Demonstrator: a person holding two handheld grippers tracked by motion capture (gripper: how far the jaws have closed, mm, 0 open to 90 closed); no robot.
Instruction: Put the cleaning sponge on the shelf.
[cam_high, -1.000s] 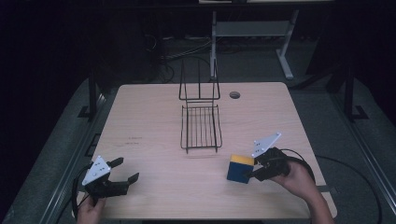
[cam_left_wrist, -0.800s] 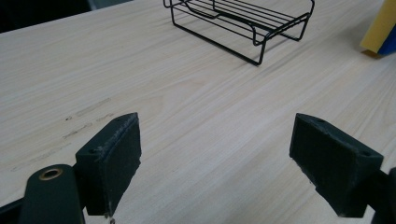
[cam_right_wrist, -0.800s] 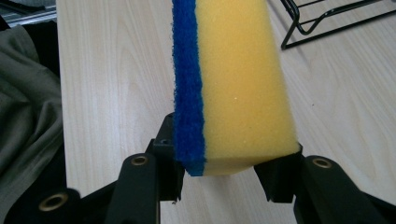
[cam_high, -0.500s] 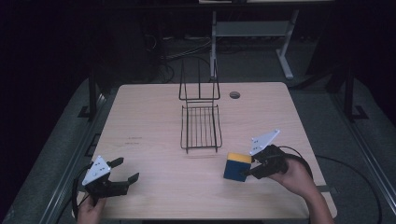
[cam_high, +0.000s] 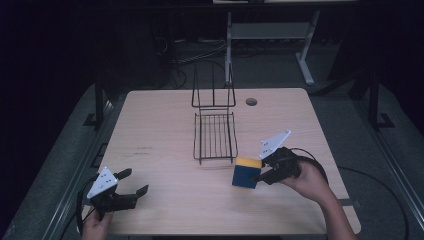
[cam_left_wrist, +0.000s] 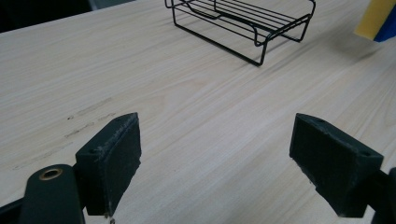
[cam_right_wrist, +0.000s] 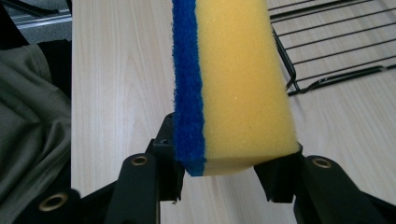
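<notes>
A yellow sponge with a blue scouring side (cam_high: 246, 173) (cam_right_wrist: 233, 84) hangs just above the wooden table (cam_high: 165, 135), a little right of the middle. My right gripper (cam_high: 256, 178) (cam_right_wrist: 229, 170) is shut on it, a black pad pressing on each side of its near end. A black wire rack (cam_high: 215, 136) (cam_left_wrist: 243, 21) (cam_right_wrist: 336, 51) stands at the table's middle, close behind the sponge. At the front left corner my left gripper (cam_high: 134, 182) (cam_left_wrist: 215, 161) rests low over bare wood, jaws wide open with nothing between them. The sponge's corner (cam_left_wrist: 377, 19) shows far right in the left gripper view.
A round cable hole (cam_high: 251, 101) lies in the tabletop behind the rack. A white desk frame (cam_high: 270, 35) stands on the dark floor beyond the far edge. Bare wood stretches between the two grippers and along the left side.
My right gripper has lifted the sponge and carried it a little toward the rack. The left gripper has stayed where it was.
</notes>
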